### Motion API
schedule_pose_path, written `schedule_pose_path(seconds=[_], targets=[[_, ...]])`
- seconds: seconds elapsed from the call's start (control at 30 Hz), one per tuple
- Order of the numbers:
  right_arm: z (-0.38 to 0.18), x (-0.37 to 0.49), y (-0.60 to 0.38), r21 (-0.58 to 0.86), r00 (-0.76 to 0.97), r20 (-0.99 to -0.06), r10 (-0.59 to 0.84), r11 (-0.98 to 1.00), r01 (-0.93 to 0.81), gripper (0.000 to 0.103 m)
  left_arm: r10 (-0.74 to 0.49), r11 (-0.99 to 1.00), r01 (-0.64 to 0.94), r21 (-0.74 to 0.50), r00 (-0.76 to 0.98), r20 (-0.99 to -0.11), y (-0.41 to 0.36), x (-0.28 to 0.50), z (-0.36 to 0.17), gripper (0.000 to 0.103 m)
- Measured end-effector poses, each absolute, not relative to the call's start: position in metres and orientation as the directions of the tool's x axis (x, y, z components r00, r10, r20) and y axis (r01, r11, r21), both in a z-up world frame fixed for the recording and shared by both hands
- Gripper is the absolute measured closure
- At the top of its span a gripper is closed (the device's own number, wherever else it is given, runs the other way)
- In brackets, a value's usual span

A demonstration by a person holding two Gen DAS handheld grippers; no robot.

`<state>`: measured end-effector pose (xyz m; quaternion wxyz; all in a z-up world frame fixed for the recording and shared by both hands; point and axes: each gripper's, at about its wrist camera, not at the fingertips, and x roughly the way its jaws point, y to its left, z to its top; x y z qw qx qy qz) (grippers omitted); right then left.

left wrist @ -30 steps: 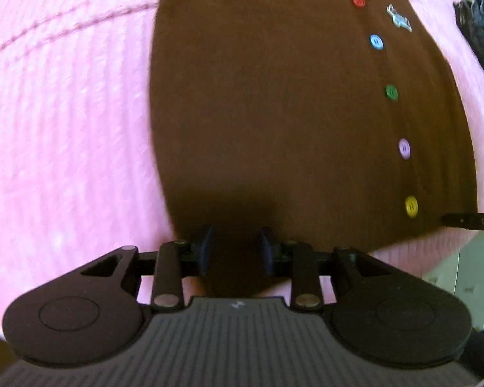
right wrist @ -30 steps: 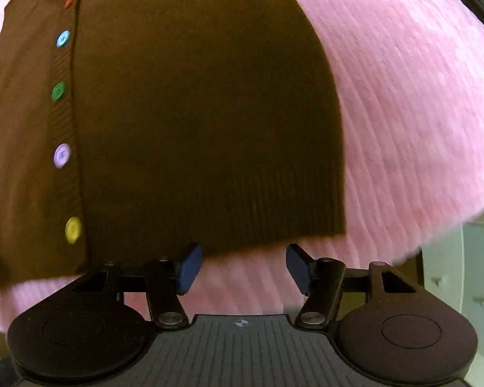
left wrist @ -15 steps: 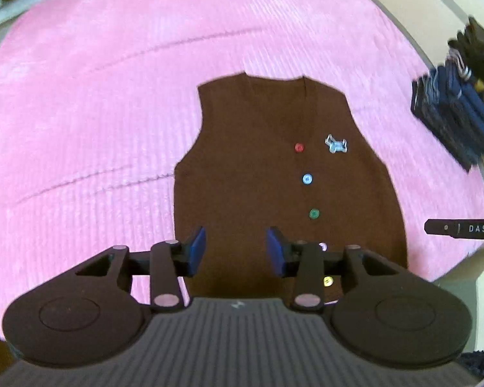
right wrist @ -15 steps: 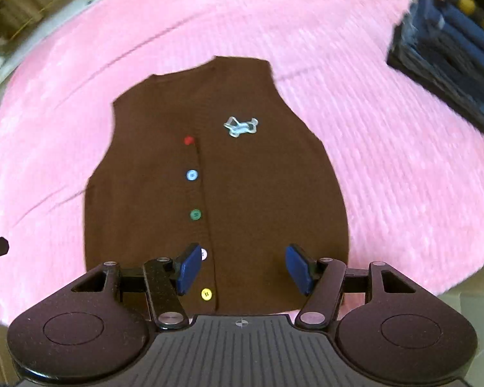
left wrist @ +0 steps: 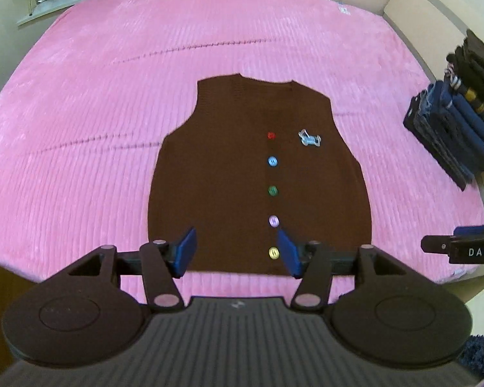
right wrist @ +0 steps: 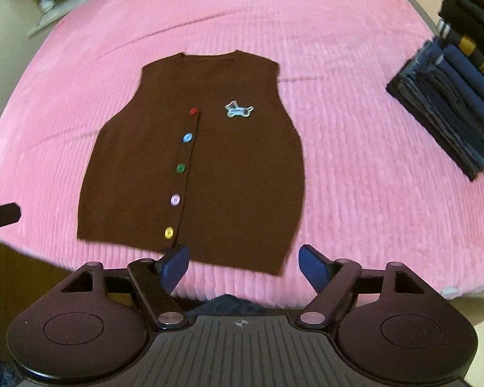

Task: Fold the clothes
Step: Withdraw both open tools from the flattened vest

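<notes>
The left gripper (left wrist: 235,251) and the right gripper (right wrist: 243,266) both hang above the near edge of the pink bedspread (left wrist: 80,129), fingers spread wide and holding nothing. The brown vest (right wrist: 235,167) lies flat and unfolded on it, buttons up, well apart from the stack of dark clothes (right wrist: 448,109) at the right edge.

Both wrist views above shared vest (left wrist: 229,174)

Brown knit vest (right wrist: 209,167) flat on pink bedspread (right wrist: 355,167), unfolded, hem nearest camera. Five coloured buttons down the placket, dog patch (right wrist: 238,109) on chest. Right gripper (right wrist: 243,266) above the hem edge, jaws spread, empty. Stack of folded dark clothes (right wrist: 451,96) at right.
</notes>
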<state>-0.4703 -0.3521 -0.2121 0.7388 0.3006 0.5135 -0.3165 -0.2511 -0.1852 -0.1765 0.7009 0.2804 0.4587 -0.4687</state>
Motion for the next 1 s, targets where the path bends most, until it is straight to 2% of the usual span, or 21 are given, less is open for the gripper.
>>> schedule_pose_path(seconds=[0.33,1.0], targets=[[-0.212,-0.488,-0.314,0.129,0.285,-0.951,-0.119,0.684,0.718,0.025,-0.380,0.412,0.909,0.064,0.235,-0.895,-0.153,-0.292,-0.163,0.044],[-0.215,-0.492,-0.311,0.150,0.289,-0.953,-0.091,0.689,0.709,0.025,-0.374,0.396,0.914,0.092,0.252,-0.893,-0.149,-0.307,-0.164,0.042]])
